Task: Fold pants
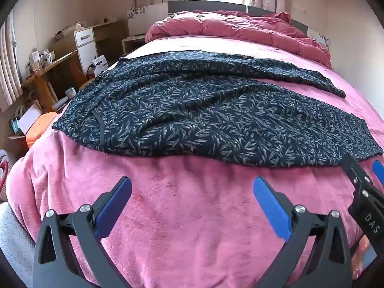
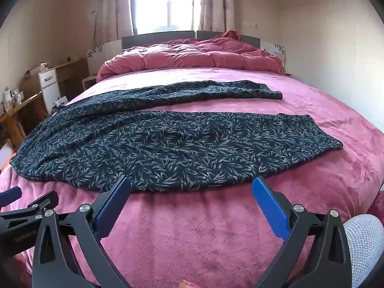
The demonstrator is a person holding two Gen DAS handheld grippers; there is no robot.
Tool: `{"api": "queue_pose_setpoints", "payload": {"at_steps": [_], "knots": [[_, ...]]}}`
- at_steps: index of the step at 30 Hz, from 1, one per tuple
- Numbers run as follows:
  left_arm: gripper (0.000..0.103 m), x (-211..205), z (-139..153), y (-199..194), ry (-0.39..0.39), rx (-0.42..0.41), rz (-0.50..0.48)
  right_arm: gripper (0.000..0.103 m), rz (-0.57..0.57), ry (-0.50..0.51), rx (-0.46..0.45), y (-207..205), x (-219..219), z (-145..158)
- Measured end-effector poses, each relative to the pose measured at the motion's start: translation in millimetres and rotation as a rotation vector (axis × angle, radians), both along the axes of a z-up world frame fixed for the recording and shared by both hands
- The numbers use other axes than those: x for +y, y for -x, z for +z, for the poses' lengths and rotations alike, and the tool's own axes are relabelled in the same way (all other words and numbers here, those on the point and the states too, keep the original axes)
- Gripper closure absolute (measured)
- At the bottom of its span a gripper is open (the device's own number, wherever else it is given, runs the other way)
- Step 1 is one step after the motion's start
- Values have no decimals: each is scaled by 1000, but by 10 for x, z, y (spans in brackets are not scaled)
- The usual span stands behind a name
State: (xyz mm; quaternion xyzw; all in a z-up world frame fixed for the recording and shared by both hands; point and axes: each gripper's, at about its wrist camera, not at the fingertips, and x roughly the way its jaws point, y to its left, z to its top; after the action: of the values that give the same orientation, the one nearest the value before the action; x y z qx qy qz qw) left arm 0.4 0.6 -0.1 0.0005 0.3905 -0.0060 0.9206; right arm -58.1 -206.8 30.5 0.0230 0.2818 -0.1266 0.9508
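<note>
Dark navy pants with a pale leaf print lie spread flat across the pink bed, waistband at the left, both legs stretching to the right and apart from each other. My left gripper hovers open over bare blanket just short of the pants' near edge, nothing between its blue pads. My right gripper is open too, its fingertips level with the near leg's front edge, holding nothing. The right gripper's fingers show at the right edge of the left wrist view; the left gripper's fingers show at the left edge of the right wrist view.
A pink fleece blanket covers the bed. A bunched red duvet lies at the headboard. Left of the bed stand a wooden desk, a white cabinet and floor clutter with an orange box. A wall runs along the right.
</note>
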Motion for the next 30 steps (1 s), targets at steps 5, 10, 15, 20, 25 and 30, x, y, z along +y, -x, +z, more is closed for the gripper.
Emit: {"api": "queue_pose_setpoints", "payload": {"at_steps": [5, 10, 15, 20, 25, 30], "knots": [[2, 4, 16, -15, -20, -9, -7, 3, 0, -20, 12, -10, -22, -9], [2, -17, -17, -26, -7, -11, -11, 3, 2, -17, 14, -13, -4, -14], [2, 31, -10, -2, 4, -5, -8, 3, 2, -17, 16, -12, 1, -20], [2, 25, -19, -11, 6, -4, -5, 3, 3, -17, 16, -14, -3, -20], [2, 14, -22, -16, 3, -4, -7, 3, 6, -16, 19, -17, 5, -26], [2, 9, -22, -18, 3, -1, -9, 3, 6, -14, 19, -18, 7, -26]]}}
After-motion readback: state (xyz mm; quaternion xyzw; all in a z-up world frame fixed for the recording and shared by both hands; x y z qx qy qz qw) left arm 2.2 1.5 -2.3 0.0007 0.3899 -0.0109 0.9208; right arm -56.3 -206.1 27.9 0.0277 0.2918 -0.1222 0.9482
